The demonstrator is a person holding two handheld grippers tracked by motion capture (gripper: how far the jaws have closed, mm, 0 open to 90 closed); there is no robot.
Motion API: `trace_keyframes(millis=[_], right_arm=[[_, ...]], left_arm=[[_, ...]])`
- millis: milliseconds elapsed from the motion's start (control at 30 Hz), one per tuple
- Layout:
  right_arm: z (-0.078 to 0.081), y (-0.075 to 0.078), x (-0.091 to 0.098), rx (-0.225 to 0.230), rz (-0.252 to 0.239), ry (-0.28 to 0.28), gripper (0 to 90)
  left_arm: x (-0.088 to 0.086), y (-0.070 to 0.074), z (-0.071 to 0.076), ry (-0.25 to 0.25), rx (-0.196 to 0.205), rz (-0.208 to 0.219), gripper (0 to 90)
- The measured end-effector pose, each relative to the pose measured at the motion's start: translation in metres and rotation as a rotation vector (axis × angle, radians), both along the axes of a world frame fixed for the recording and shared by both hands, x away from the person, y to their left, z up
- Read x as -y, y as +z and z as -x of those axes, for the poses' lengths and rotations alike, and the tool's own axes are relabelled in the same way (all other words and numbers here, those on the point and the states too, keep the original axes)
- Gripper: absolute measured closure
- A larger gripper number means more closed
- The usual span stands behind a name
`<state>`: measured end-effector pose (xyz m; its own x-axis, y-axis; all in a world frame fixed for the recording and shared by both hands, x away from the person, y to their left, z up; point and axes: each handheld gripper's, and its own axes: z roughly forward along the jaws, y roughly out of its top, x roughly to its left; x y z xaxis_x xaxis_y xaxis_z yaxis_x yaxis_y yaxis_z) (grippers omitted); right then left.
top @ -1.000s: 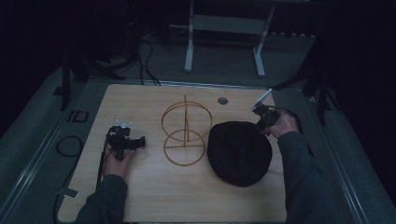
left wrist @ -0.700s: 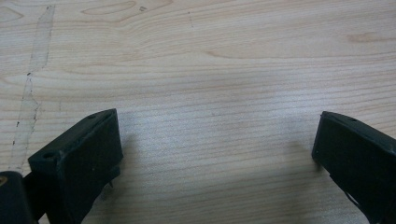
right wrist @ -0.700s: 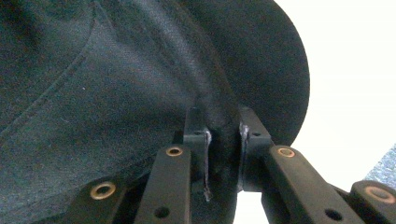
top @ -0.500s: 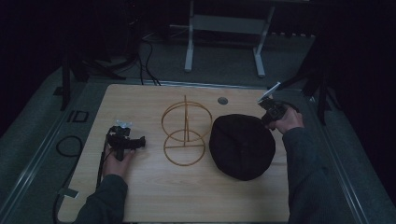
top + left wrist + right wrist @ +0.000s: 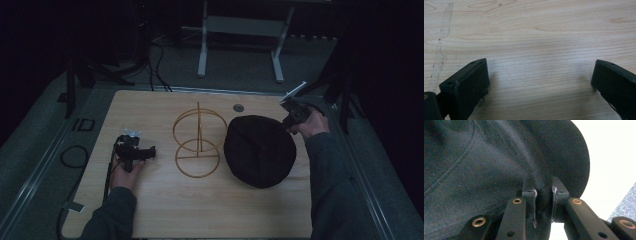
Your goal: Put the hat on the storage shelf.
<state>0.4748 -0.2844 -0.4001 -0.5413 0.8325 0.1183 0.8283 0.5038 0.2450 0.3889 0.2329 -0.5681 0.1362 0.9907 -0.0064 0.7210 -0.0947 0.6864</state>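
High view overlooks table (image 5: 150, 210); gripper views sit close

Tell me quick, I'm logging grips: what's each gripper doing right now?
Left gripper: open, holding nothing, over the bare table.
Right gripper: closed on the edge of the black hat.

On the table (image 5: 150, 210) the wire stand (image 5: 198, 141) sits near the centre. The cap (image 5: 260, 150) lies just beside it at three o'clock; the left gripper (image 5: 149, 152) rests at nine o'clock. The right gripper (image 5: 289, 125) is at the cap's one o'clock edge.
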Motion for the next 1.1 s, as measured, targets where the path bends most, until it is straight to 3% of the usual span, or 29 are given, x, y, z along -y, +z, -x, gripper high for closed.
trace_keyframes(millis=[1100], right_arm=[[-0.001, 0.042, -0.001, 0.032, -0.026, -0.004, 77.6]], left_arm=[[0.0, 0.0, 0.0, -0.002, -0.002, -0.004, 1.1]])
